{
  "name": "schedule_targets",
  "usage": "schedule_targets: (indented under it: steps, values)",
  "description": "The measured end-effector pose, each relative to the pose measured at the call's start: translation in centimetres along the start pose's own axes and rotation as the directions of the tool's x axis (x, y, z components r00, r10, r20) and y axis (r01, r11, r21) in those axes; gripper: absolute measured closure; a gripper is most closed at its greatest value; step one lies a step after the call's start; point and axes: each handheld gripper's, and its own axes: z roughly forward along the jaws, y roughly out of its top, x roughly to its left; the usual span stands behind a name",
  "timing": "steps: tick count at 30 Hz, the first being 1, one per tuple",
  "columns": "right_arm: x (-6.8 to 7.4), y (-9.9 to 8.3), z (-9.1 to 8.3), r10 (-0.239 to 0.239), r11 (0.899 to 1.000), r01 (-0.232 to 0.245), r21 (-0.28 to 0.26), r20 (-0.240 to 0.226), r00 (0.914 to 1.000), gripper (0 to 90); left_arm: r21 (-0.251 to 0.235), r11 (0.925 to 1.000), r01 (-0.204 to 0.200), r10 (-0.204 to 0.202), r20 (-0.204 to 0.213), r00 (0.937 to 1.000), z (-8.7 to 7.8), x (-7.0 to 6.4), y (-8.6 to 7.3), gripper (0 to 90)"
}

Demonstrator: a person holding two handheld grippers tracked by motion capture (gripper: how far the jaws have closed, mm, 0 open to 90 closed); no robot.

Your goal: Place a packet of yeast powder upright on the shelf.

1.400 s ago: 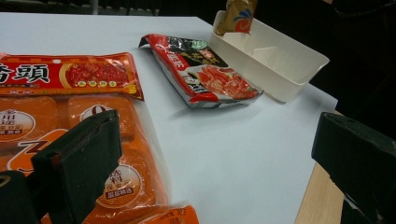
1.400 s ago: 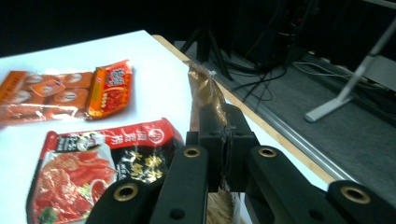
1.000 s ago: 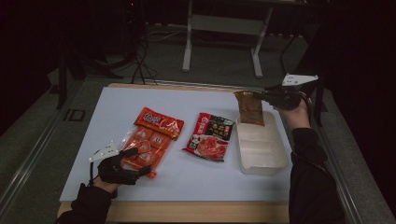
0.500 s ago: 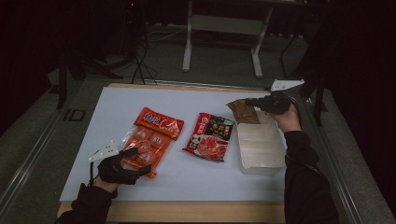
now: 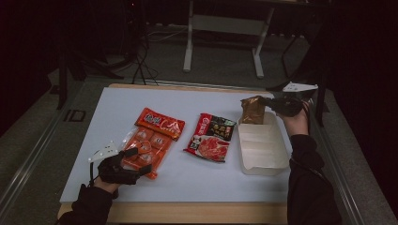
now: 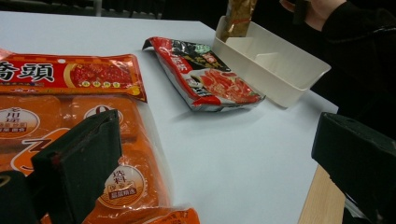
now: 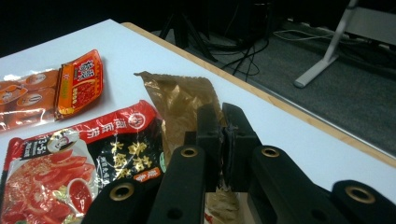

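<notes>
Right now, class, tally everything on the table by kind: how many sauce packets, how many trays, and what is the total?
Sauce packets: 4 (orange multipack, red packet, red-and-black packet, brown packet held in the right claw)
White divided tray: 1
Total: 5

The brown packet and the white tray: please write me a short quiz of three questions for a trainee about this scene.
1. True or false: the right gripper is shut on the brown packet.
2. Which end of the white tray is the packet over: A near, B far?
3. Fill in: the left gripper rests open on the ____ multipack.

Key: 1 true; 2 B; 3 orange.
</notes>
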Motion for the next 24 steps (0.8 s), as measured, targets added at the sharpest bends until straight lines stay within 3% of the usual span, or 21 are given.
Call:
schedule_targets:
  steps: [4,7,11,13,14,19,24]
  values:
    - [-0.3,-0.5,-0.4,0.028,1.0,-0.028,-0.014,0.006,0.9996,85.8,-0.001,1.0,0.001,-0.001,0.001,1.0,0.1,0.0,0.0,2.1]
    - [-0.6,-0.8,-0.7,0.046,0.999,-0.046,-0.013,0.027,0.9986,78.9,0.0,1.0,-0.002,0.002,-0.001,1.0,0.0,0.0,0.0,2.1]
    - [-0.9,-1.1,-1.3,0.066,0.998,-0.065,-0.009,0.06,0.9961,78.7,-0.002,1.0,-0.002,0.002,-0.001,1.0,0.0,0.0,0.0,2.1]
    - [-0.8,-1.1,-1.5,0.065,0.998,-0.064,-0.009,0.061,0.9961,74.3,-0.007,1.0,-0.002,0.002,0.001,1.0,0.0,-0.1,0.1,2.1]
    - [-0.7,-1.0,-1.7,0.068,0.998,-0.067,-0.021,0.061,0.9959,68.5,-0.01,0.9999,-0.008,0.008,0.001,1.0,0.0,-0.2,0.1,2.1]
    - [0.1,-0.1,-2.8,0.064,0.996,-0.061,-0.068,0.051,0.9966,64.1,-0.014,0.9985,-0.053,0.053,0.001,0.9986,0.2,-0.5,0.3,2.2]
    - [1.6,0.9,-4.2,0.091,0.993,-0.081,-0.089,0.108,0.99,44.1,-0.03,0.9929,-0.115,0.115,0.0,0.9933,0.3,-1.2,0.6,3.6]
